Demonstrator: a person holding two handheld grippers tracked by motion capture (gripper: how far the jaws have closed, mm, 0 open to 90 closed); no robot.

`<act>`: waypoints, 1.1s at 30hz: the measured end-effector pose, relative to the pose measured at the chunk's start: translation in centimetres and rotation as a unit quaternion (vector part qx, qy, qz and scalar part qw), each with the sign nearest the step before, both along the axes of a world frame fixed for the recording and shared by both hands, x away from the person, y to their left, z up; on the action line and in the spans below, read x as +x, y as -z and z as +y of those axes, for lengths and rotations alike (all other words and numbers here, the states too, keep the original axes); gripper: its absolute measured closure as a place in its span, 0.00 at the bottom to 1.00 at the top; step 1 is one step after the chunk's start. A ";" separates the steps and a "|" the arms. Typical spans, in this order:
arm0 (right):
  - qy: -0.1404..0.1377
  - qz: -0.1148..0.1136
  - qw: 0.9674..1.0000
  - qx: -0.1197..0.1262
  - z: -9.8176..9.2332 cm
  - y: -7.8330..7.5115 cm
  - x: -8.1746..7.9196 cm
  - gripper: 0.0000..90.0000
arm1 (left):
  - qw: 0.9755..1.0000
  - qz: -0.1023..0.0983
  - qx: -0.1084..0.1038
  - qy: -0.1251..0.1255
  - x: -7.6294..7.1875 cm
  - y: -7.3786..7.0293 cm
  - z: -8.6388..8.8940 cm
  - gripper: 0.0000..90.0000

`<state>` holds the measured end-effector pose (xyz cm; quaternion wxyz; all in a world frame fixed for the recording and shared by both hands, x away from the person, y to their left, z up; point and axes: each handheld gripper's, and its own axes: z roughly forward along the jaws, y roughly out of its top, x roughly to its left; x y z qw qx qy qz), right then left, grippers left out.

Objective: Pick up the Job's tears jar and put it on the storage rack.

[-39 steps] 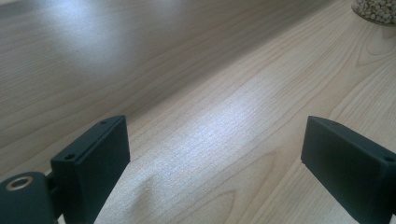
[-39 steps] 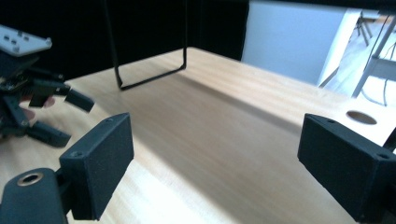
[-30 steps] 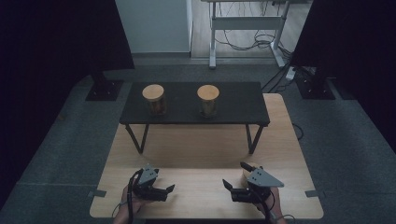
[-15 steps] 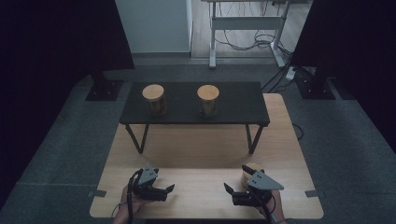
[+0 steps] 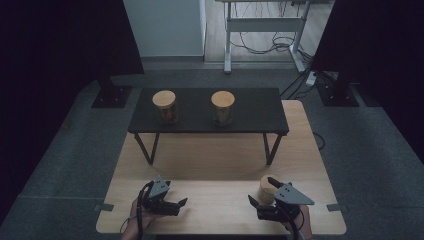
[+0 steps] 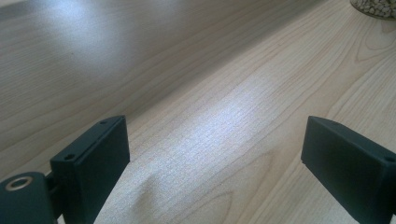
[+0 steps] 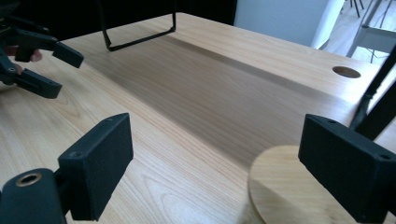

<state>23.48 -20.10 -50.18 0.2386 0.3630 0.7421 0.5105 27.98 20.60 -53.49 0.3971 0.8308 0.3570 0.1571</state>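
Resting low over the near edge of the wooden bench, both grippers sit at the bottom of the high view, each in a person's hand. The left gripper has its fingers spread wide with nothing between them; in the left gripper view the fingers frame bare wood grain, and the base of a jar with pale contents shows at the top right corner.

The right gripper also has its fingers spread wide, and they have just been closing a little, with nothing pressed between them. A jar with a round wooden lid stands on the bench just beside this gripper, on its far side. In the right gripper view the lid lies low and to the right, partly behind the right-hand finger, and the pads do not press on it. The left gripper appears farther off at the top left of that view.

Farther back, a low black table stands on the bench and carries two more jars with wooden lids, one to the left and one to the right, well apart from each other.
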 end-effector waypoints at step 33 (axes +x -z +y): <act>0.021 0.033 0.999 0.000 -2.6 0.5 -0.2 0.03 | 1.000 0.000 0.002 -0.001 0.0 -0.1 0.2 0.08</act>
